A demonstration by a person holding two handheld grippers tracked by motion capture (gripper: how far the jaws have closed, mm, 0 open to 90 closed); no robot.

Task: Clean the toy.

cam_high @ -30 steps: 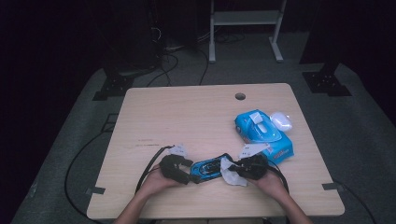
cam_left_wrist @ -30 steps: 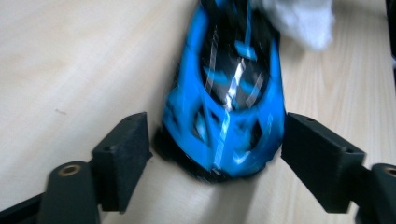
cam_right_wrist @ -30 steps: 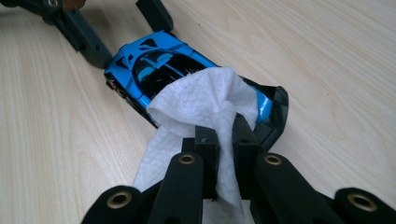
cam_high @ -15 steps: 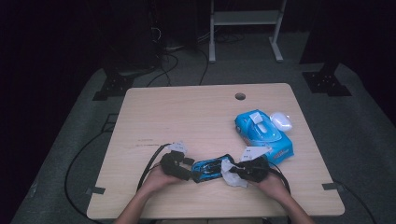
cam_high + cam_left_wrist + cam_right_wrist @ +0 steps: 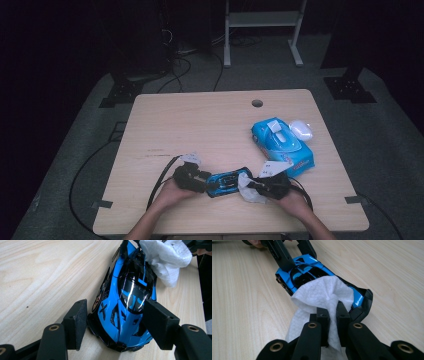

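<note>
**Toy car braced at one end, wiped at the other**

Left hand-held gripper point(image 5: 113, 322): jaws about halfway apart, one either side of the end of the blue toy car point(image 5: 125, 297) nearest its camera. Have just been closing, car between them. Far-side pad point(image 5: 160, 320) up against the car's flank; near-side pad point(image 5: 76, 322) at the car's dark edge, with contact there too close to call. Not yet read as a firm clamp.

Right hand-held gripper point(image 5: 332, 322): jaws drawn together, clamped on a white wipe point(image 5: 322, 297). Wipe bunched between the pads, draped forward over the roof and one end of the car, loose tail hanging below the jaws onto the worktop point(image 5: 244, 302).

Car: flat on its wheels on the wooden worktop, near the front edge, lying lengthwise between the two hand-held grippers in the high view point(image 5: 227, 182). Blue body, black roof and trim.

Containers: blue wipes pack point(image 5: 282, 145) lying flat on the worktop toward the right side, beyond the right hand-held gripper. Top flap open, a white sheet standing up out of the slot. Small white oval object point(image 5: 301, 130) just beside the pack's far corner; identity not clear.

Round cable hole point(image 5: 257, 103) near the worktop's far edge.
</note>
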